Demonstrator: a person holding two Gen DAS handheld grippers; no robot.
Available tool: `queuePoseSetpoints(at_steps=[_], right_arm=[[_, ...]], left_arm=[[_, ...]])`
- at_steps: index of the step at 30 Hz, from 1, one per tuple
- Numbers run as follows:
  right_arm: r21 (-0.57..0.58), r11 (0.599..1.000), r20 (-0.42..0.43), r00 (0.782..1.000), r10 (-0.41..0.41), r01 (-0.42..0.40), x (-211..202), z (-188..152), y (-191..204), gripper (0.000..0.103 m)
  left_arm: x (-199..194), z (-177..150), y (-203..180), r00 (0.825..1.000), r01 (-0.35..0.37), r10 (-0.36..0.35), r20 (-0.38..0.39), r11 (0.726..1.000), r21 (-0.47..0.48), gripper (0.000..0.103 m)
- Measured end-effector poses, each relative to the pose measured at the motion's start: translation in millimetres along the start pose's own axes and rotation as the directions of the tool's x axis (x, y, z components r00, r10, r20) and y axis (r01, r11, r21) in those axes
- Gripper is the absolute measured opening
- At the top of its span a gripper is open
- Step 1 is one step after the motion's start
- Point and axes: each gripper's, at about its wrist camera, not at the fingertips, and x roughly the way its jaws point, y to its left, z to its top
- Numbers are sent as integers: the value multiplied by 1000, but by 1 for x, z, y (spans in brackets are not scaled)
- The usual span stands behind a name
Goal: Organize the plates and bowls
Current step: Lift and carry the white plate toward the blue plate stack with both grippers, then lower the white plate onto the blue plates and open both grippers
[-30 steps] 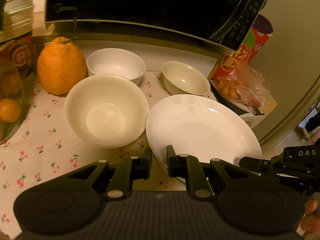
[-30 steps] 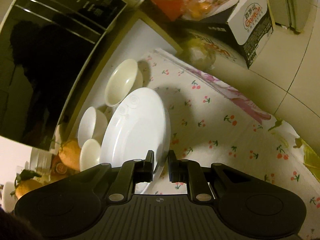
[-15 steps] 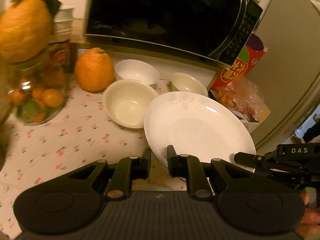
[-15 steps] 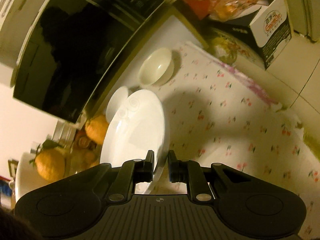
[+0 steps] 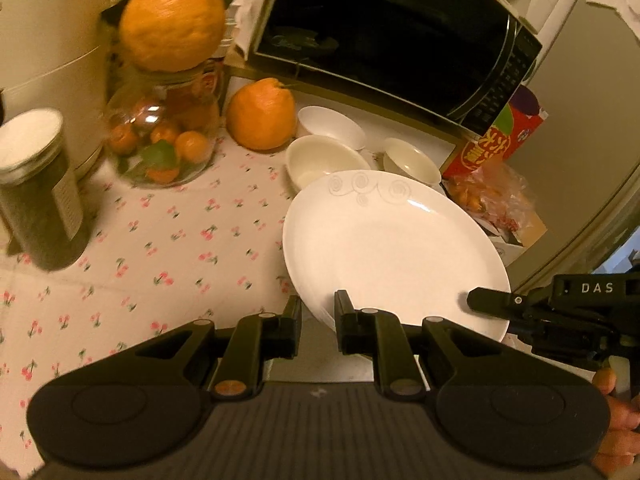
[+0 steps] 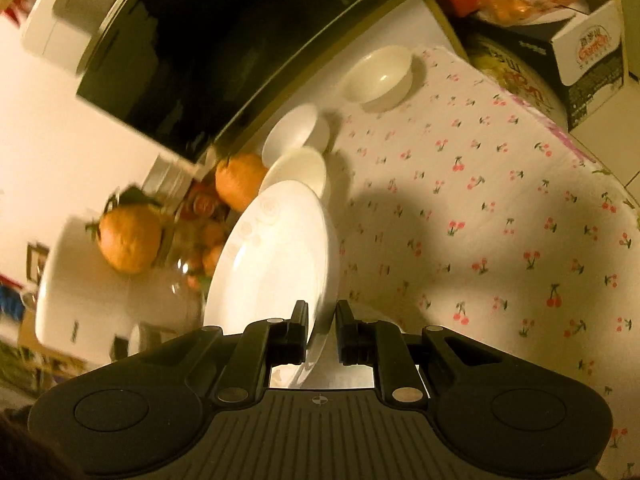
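A large white plate [image 5: 392, 248] with a swirl pattern is held up above the cherry-print tablecloth [image 5: 160, 248]. My left gripper [image 5: 318, 314] is shut on its near rim. My right gripper [image 6: 322, 322] is shut on its right rim, plate [image 6: 276, 264] edge-on between the fingers; that gripper also shows in the left wrist view [image 5: 520, 308]. Three bowls stand by the microwave: a cream bowl [image 5: 316, 160], a white bowl [image 5: 332, 126] behind it, and a small cream bowl [image 5: 412, 160] to the right.
A black microwave [image 5: 392, 40] stands at the back. A large orange [image 5: 262, 114], a glass jar of small oranges [image 5: 164, 136] with a big orange on top, and a dark tin [image 5: 38, 188] are left. A red packet [image 5: 496, 140] and bagged fruit [image 5: 488, 200] are right.
Both grippers have pulled back and lifted with the plate; the bowls and microwave look farther off, and the jar and tin have come into view at the left.
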Motion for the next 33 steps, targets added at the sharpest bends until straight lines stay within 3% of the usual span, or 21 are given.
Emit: queuePoseSetpoints(at_steps=[9,18,33], right_arm=[[-65,996,-100,993,-68,61,12,-28,3,15],[-129,987,-130,985,-112,95,13,-45,6,15],[-168,975,-157,973,-169,143,12,-56,3,17]], left_arm=[[-16,-16,12,1000,-7,8,-23,999,33,15],[-18,-36,17,996,-25,30,-78,997,71,15],[-20,-49,7,993,-47,63,-102,987,151,16]])
